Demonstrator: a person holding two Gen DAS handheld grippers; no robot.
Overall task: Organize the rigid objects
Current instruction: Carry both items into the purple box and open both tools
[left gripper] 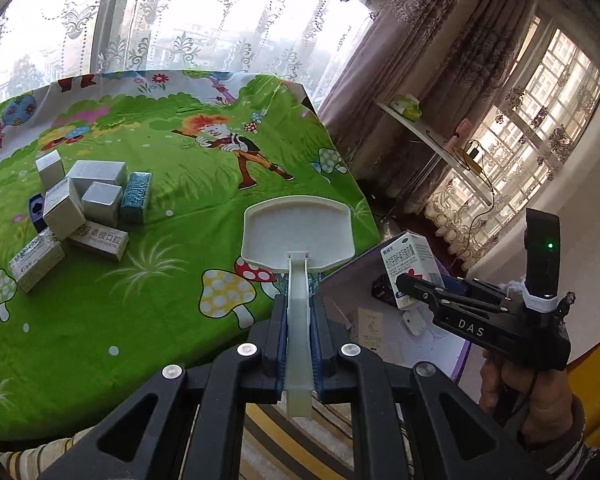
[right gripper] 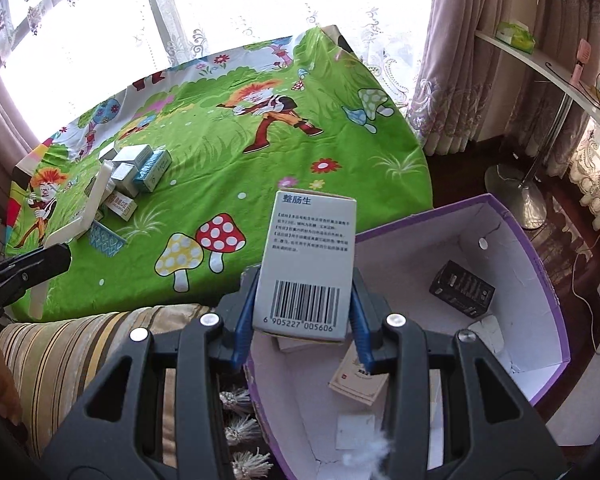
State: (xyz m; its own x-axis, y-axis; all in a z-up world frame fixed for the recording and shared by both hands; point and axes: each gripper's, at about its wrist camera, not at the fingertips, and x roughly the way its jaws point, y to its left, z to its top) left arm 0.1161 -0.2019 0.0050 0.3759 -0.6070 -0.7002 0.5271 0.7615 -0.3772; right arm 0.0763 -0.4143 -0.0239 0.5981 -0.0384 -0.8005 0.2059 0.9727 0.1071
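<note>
My left gripper (left gripper: 298, 320) is shut on the handle of a white plastic scoop (left gripper: 298, 232), whose pan hangs over the table's near right edge. My right gripper (right gripper: 304, 304) is shut on a white medicine box (right gripper: 306, 264) with a barcode, held upright over the near end of an open purple carton (right gripper: 540, 264). The left wrist view shows that medicine box (left gripper: 410, 268) in the right gripper (left gripper: 408, 282) from the side. A pile of several small boxes (left gripper: 84, 208) lies at the table's left. The right wrist view shows the pile (right gripper: 136, 176) behind the scoop (right gripper: 98, 196).
A green cartoon cloth (left gripper: 160, 312) covers the table. The purple carton holds a black box (right gripper: 462, 289), a tan box (right gripper: 358, 380) and white bits. A striped cushion (right gripper: 80, 352) lies below the table's edge. A white shelf (right gripper: 540, 64) on a metal stand (right gripper: 516, 196) is at the right.
</note>
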